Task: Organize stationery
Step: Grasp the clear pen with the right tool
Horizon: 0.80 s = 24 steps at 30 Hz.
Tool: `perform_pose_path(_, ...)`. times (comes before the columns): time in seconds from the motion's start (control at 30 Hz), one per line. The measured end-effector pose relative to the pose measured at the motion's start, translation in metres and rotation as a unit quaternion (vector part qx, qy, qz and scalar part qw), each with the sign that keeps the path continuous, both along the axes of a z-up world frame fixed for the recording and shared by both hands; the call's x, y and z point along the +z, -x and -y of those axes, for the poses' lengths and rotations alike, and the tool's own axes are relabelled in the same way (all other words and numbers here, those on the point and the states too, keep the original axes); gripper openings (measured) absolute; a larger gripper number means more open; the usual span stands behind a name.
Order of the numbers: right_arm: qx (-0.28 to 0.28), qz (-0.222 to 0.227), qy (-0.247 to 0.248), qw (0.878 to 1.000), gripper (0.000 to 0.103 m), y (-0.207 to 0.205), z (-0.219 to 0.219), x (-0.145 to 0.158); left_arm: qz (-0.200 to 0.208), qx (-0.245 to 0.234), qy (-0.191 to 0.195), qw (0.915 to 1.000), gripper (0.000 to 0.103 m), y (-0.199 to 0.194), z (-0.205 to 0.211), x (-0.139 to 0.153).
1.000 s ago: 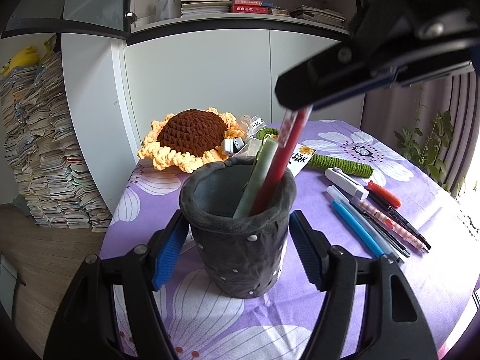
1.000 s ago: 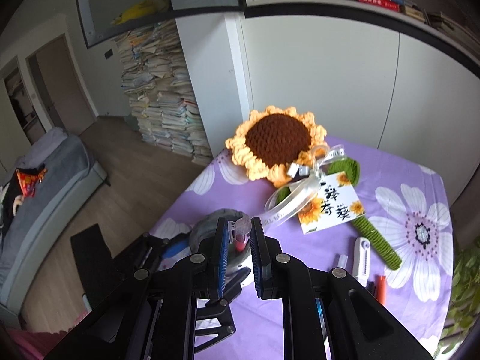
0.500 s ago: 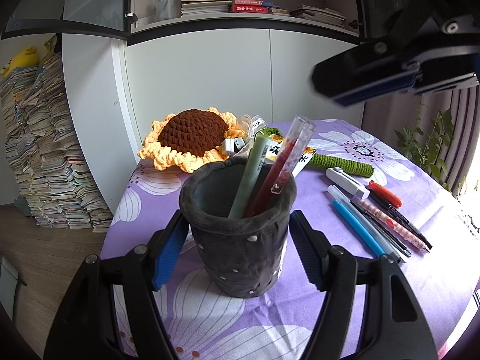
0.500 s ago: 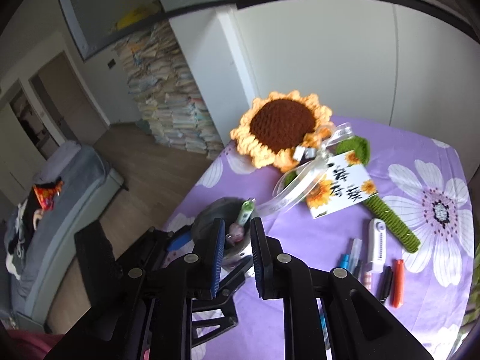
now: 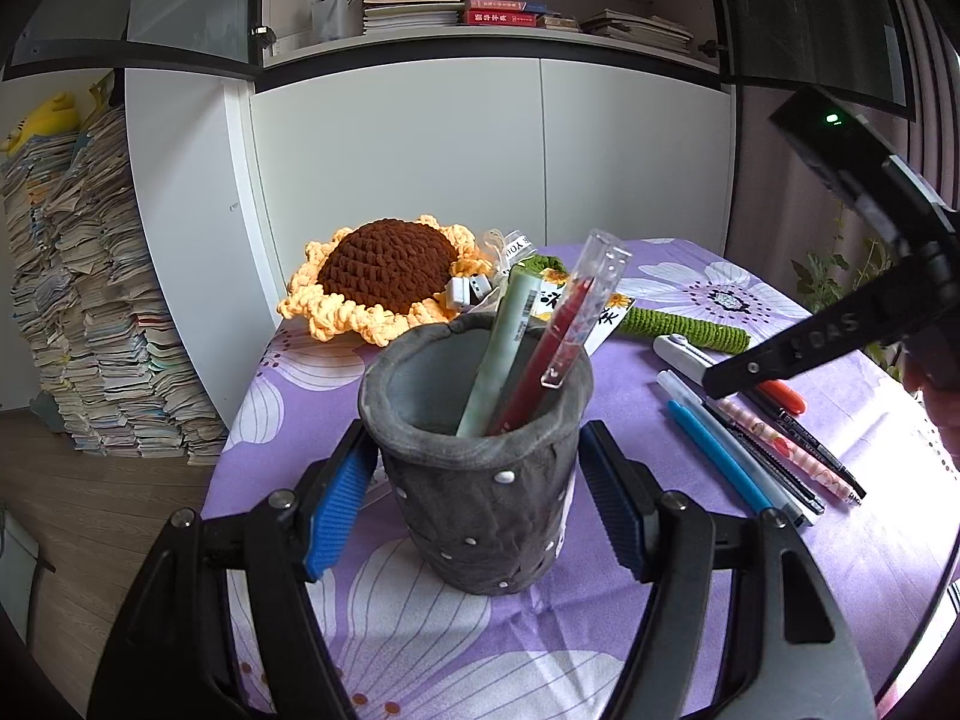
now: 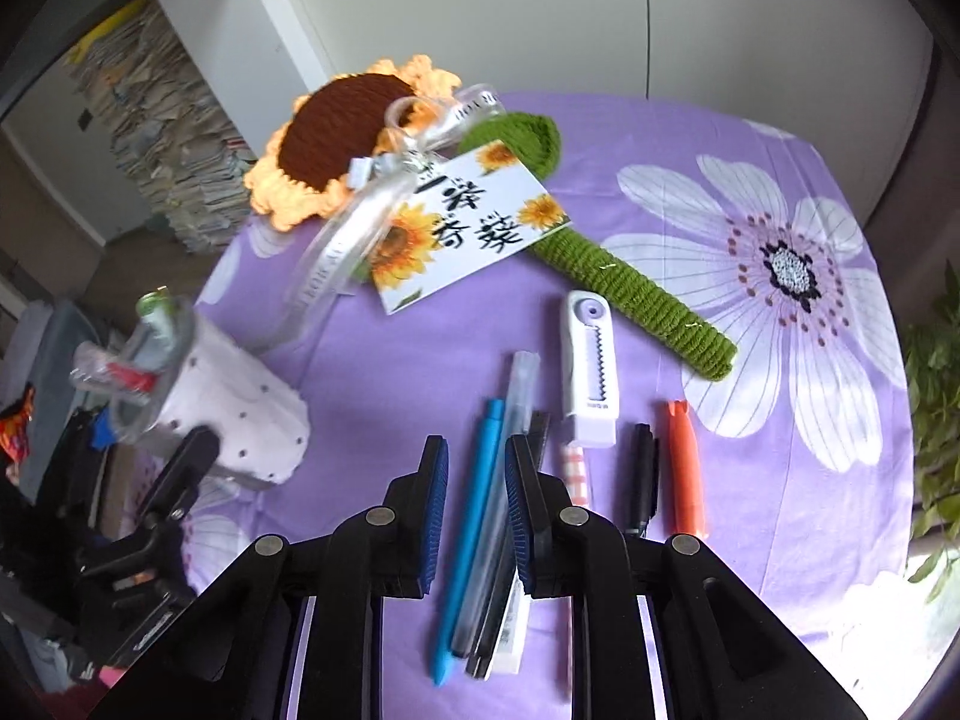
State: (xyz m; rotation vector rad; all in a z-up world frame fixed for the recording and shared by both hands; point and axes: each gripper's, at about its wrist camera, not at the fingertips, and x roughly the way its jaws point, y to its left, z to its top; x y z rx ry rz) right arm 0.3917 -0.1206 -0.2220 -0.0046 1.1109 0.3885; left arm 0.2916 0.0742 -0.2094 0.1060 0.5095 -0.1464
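Observation:
A dark grey felt pen holder (image 5: pixel 474 468) stands on the purple flowered tablecloth between the pads of my left gripper (image 5: pixel 480 504), which is open around it with a small gap each side. Inside lean a red pen with a clear cap (image 5: pixel 570 330) and a pale green pen (image 5: pixel 501 348). The holder also shows at the left of the right wrist view (image 6: pixel 222 396). My right gripper (image 6: pixel 477 498) is open and empty, hovering above a blue pen (image 6: pixel 474 516) and a clear pen (image 6: pixel 510 450) in a row of loose pens.
A white correction tape (image 6: pixel 588 372), a black pen (image 6: pixel 642 480) and an orange marker (image 6: pixel 684 474) lie beside the row. A crochet sunflower (image 6: pixel 342 138) with a green stem (image 6: pixel 630 294) and a card (image 6: pixel 468 228) lies behind. The table edge drops off at the left.
My right gripper let go of the red pen into the holder, rose, and swung right and down over the loose pens. The left gripper and holder have not moved.

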Motion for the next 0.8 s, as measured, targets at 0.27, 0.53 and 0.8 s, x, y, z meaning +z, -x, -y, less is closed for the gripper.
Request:
perform_pose_path(0.27,-0.025,-0.024,0.007,0.999,0.020,-0.037,-0.005,-0.018,0.000,0.000,0.000,1.0000,0.070,0.000,0.000,0.000)
perform_pose_path(0.53,-0.028,-0.038,0.030,0.998,0.020,-0.054,-0.014,-0.031,0.000,0.000,0.000,1.0000,0.070,0.000,0.000,0.000)
perform_pose_path(0.8,-0.021,0.005,0.031,0.999,0.014,-0.041,-0.018,-0.014,0.000,0.000,0.000,1.0000,0.070,0.000,0.000,0.000)
